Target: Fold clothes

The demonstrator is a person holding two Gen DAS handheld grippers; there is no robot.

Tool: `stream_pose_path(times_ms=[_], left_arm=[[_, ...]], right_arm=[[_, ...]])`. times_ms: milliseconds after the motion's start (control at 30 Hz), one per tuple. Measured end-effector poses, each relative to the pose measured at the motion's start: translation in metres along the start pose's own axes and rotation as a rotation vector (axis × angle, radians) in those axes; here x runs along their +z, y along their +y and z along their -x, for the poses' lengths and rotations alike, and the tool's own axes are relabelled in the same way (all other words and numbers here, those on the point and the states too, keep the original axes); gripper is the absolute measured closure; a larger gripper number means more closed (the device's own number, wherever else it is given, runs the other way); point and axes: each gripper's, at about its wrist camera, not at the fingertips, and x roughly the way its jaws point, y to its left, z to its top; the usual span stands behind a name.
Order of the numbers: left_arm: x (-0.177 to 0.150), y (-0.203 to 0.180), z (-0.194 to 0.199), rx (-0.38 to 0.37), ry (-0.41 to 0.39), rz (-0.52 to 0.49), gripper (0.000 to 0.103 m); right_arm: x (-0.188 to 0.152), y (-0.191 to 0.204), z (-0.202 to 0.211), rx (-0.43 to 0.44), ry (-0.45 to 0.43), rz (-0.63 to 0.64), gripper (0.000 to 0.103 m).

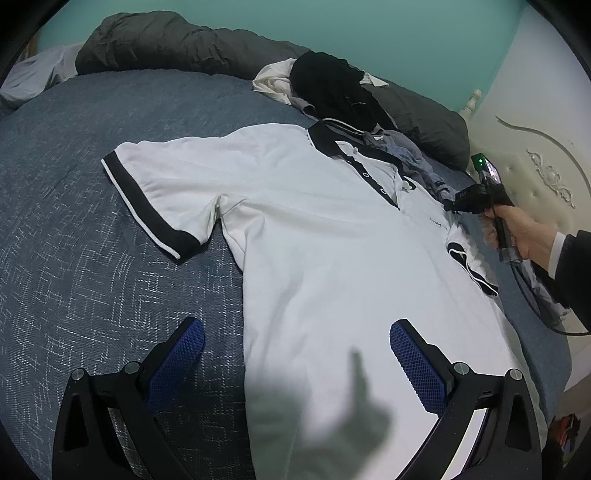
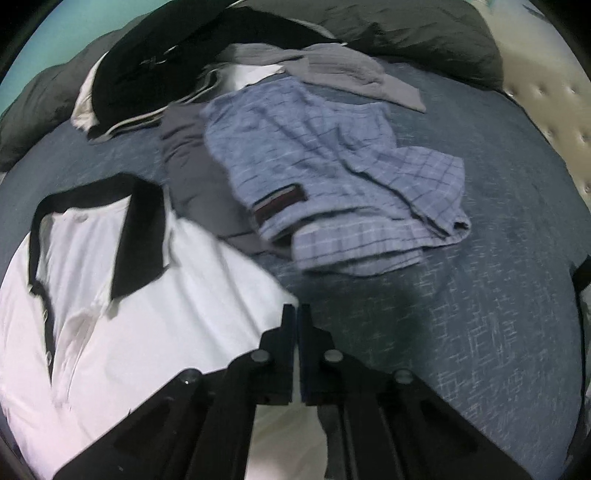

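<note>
With the white polo shirt [image 1: 325,236] spread face-up on the bed [image 1: 74,221], the right gripper [image 2: 297,314], clenched at its right shoulder edge, should carry that side inward evenly while the left gripper [image 1: 297,347] hovers released over the hem.

teal wall [image 1: 369,29], cream tufted headboard [image 1: 535,140]

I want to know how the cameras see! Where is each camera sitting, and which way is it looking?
Left wrist view: sits on the left gripper, looking along its open blue fingers over the white polo shirt on the bed; the person's right hand shows with the other tool.
Right wrist view: sits on the right gripper, fingers closed, at the shirt's shoulder edge, facing the blue checked garment.
Both show the polo's black collar, the clothes pile and the bed.
</note>
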Motion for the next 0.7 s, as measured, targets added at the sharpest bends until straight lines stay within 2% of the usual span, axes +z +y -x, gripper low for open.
stream_pose_path(times_ms=[200,367,533,700], left_arm=[[0.000,0.001,-0.001,0.002,0.002,-0.002,0.000],[-0.001,0.001,-0.001,0.001,0.004,0.000,0.000],[0.000,-0.002,0.001,-0.004,-0.001,-0.006,0.000],[0.000,-0.004,0.004,-0.009,-0.007,-0.006,0.000]], right_arm=[[0.011,-0.012,-0.010,-0.009,-0.004,-0.076,0.102],[0.014,-0.027,-0.001,0.101,-0.057,-0.174,0.101],[0.002,-0.029,0.029,0.152,-0.117,-0.118,0.100],[-0.031,-0.010,0.045,0.200,-0.089,0.025,0.099]])
